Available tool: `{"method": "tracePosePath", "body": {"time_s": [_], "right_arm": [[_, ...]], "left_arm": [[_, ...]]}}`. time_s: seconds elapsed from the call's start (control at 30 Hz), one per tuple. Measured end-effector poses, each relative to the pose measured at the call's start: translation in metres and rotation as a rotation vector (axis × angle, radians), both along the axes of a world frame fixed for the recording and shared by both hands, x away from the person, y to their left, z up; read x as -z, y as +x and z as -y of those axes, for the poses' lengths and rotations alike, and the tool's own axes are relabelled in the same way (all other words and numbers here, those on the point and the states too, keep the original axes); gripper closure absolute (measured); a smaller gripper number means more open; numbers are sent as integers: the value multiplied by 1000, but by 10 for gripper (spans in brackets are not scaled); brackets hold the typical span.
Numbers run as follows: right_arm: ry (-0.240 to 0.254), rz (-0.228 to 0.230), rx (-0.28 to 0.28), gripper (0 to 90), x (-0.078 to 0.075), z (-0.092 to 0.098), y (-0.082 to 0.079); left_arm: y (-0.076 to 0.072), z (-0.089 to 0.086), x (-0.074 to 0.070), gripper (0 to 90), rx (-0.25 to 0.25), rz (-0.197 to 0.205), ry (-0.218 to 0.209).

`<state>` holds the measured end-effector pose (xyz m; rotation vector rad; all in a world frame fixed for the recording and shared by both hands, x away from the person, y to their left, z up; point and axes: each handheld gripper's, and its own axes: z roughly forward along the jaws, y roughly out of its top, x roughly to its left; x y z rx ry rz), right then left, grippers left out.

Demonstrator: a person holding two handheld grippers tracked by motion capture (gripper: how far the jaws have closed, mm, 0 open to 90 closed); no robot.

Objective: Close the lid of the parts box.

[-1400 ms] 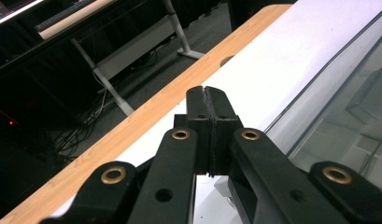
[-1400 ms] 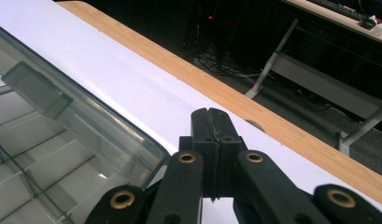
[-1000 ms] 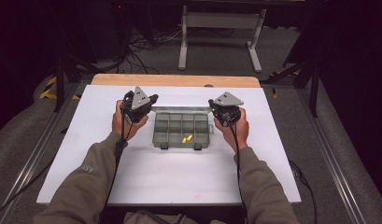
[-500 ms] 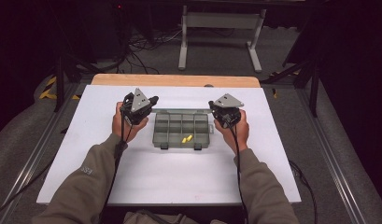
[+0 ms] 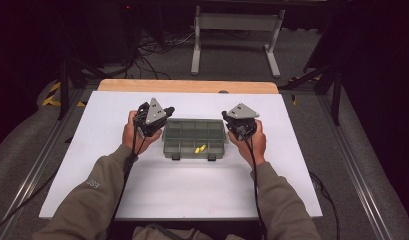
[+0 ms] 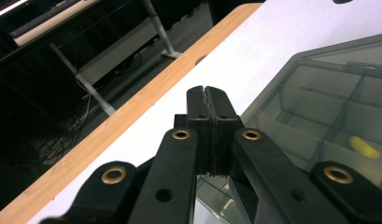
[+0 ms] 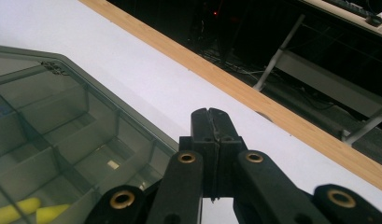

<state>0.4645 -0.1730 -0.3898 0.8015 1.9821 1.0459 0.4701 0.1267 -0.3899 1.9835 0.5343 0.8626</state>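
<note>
A clear grey compartment box with its lid down lies in the middle of the white table. Small yellow pieces lie in one of its near compartments; they also show as a yellow piece and two yellow pieces in the gripper views. My left gripper hovers at the box's left end, my right gripper at its right end. In the left gripper view the black jaws of the left gripper meet with nothing between them. The right gripper is likewise shut and empty, beside the box.
A wooden strip runs along the table's far edge. Beyond it stand a white metal frame and loose cables on the dark floor. Metal rails flank the table left and right.
</note>
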Motion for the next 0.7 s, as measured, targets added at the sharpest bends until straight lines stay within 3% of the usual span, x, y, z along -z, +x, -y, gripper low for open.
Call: {"method": "tracePosePath", "body": {"time_s": [0.7], "right_arm": [[6, -26, -103, 900, 8, -4, -29]], "left_arm": [[-20, 0, 22, 894, 92, -58, 62]]}}
